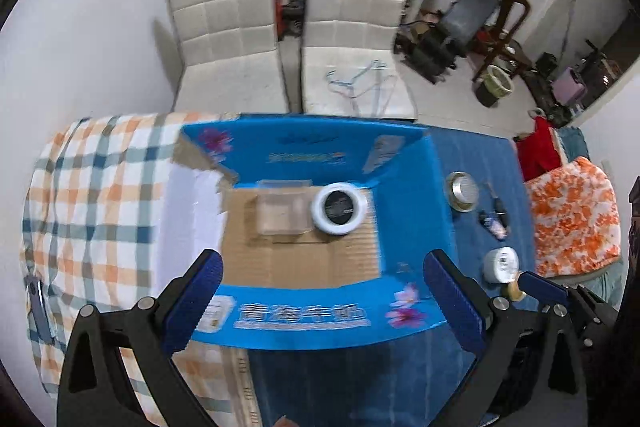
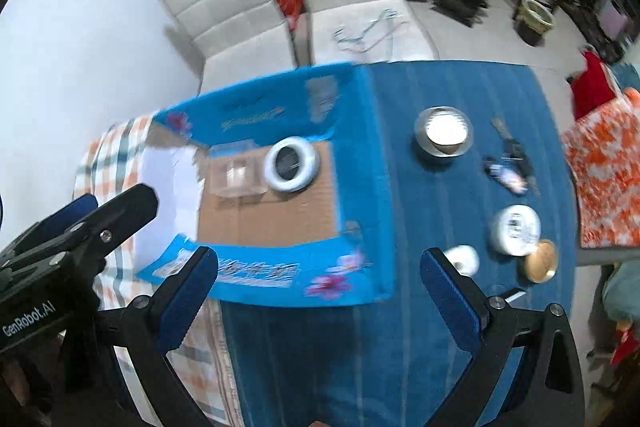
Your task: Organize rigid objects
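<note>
Only in the right wrist view is a small white roll (image 2: 463, 259) seen just beyond the spread, empty right gripper (image 2: 319, 291); the left gripper (image 1: 322, 297) is likewise held spread over the blue cardboard box (image 1: 404, 211).

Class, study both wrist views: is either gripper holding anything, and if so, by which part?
Nothing is held. The left gripper and the right gripper are both open with nothing between their fingers, above the blue box.

white sofa (image 1: 240, 27), weight bench (image 1: 460, 23), hangers (image 1: 360, 83)

Blue box (image 1: 304, 155) with brown floor, orange-and-blue checked cloth (image 1: 100, 195), blue tablecloth (image 2: 452, 307)
</note>
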A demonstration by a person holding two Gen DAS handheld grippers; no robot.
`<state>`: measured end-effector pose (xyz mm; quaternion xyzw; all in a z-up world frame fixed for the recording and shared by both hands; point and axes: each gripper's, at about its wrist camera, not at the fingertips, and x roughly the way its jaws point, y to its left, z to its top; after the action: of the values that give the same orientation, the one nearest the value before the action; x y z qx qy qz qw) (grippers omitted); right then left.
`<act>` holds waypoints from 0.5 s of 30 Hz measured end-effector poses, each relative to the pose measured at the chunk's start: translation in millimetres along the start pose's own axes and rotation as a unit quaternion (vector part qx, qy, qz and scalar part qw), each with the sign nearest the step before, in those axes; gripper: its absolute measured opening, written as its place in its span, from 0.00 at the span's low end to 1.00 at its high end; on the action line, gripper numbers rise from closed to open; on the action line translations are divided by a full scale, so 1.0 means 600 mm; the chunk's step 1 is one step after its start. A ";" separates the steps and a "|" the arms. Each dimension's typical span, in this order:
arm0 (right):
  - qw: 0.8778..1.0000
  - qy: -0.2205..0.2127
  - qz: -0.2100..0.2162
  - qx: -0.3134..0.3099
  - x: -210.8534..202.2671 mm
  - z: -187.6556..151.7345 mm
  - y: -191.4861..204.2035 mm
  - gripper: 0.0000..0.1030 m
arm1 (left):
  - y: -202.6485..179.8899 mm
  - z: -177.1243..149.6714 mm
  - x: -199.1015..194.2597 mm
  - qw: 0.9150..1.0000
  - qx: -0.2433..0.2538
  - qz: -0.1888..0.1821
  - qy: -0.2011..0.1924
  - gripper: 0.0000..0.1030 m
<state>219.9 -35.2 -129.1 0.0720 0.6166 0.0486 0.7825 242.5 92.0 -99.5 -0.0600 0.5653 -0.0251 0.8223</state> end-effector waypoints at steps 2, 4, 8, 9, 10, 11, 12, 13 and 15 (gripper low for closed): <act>1.000 -0.005 -0.013 0.023 -0.016 0.006 -0.057 1.00 | -0.044 0.012 0.005 1.000 0.013 -0.008 0.000 1.00; 0.998 0.001 -0.031 0.056 -0.014 0.014 -0.134 1.00 | -0.092 0.025 0.017 0.999 0.027 -0.018 0.005 1.00; 0.993 0.027 -0.039 0.112 0.030 0.024 -0.265 1.00 | -0.204 0.055 0.076 0.997 0.061 -0.040 0.026 1.00; 0.991 0.036 -0.032 0.124 0.049 0.026 -0.297 1.00 | -0.239 0.064 0.105 0.995 0.073 -0.046 0.039 1.00; 0.989 0.045 -0.035 0.135 0.067 0.027 -0.323 1.00 | -0.264 0.069 0.126 0.994 0.083 -0.043 0.048 1.00; 0.988 0.050 -0.039 0.138 0.082 0.028 -0.340 1.00 | -0.289 0.074 0.151 0.993 0.092 -0.036 0.057 1.00; 0.988 0.057 -0.040 0.141 0.101 0.029 -0.358 1.00 | -0.316 0.082 0.186 0.992 0.103 -0.030 0.069 1.00; 0.986 0.064 -0.042 0.146 0.121 0.029 -0.375 1.00 | -0.331 0.087 0.214 0.990 0.109 -0.025 0.082 1.00; 0.984 0.081 -0.042 0.154 0.165 0.028 -0.400 1.00 | -0.356 0.096 0.283 0.986 0.115 -0.011 0.120 1.00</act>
<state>256.4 -256.1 -261.3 0.1617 0.6807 -0.0743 0.7106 363.0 -134.6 -209.5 0.0321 0.6523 -0.1060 0.7498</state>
